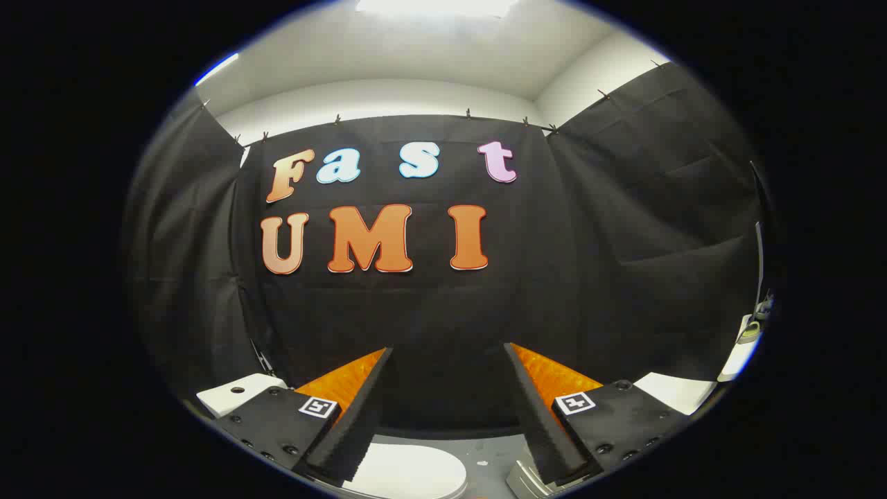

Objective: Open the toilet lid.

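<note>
My gripper (449, 353) is open, its two fingers spread wide with nothing between them, pointing at the black cloth wall. Low down between the fingers, near their bases, a white rounded toilet lid (409, 473) shows on the grey floor; it lies flat and shut as far as I can tell. The gripper is held well above it and touches nothing.
A white block with a hole (239, 392) sits behind the left finger, and a white flat surface (675, 390) behind the right one. A metallic piece (524, 479) lies by the right finger's base. White objects (745, 343) stand at the far right by the cloth.
</note>
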The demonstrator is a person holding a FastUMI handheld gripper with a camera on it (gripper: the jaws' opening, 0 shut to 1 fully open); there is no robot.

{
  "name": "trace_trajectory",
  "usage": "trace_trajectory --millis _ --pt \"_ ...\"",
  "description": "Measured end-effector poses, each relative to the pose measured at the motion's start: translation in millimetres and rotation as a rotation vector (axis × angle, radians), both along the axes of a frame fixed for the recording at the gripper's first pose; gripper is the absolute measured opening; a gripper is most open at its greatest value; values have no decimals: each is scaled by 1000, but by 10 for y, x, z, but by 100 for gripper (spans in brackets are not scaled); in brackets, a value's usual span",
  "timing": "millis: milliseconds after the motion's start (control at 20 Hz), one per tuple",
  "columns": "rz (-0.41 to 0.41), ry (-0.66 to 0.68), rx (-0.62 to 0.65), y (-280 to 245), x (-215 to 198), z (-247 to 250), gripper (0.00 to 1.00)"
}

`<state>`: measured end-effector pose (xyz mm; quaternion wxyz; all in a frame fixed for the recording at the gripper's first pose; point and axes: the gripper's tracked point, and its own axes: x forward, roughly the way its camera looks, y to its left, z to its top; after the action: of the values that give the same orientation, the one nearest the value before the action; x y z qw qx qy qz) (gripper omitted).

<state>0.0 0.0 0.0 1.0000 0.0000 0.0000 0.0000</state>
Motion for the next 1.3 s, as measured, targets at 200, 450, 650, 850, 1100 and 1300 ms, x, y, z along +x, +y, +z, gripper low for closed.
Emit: trace_trajectory --millis 200,450,650,850,1100,1300 --pt "-8 8 3 -5 6 -33 98" --pt "-18 0 -8 -77 -39 14 98" --pt "-24 -9 -18 -80 -64 82 98" --pt "-24 -9 -19 -101 -94 79 98" --pt "-19 48 13 -138 -60 -260 98" --pt "-22 136 82 -165 -14 -799 98"
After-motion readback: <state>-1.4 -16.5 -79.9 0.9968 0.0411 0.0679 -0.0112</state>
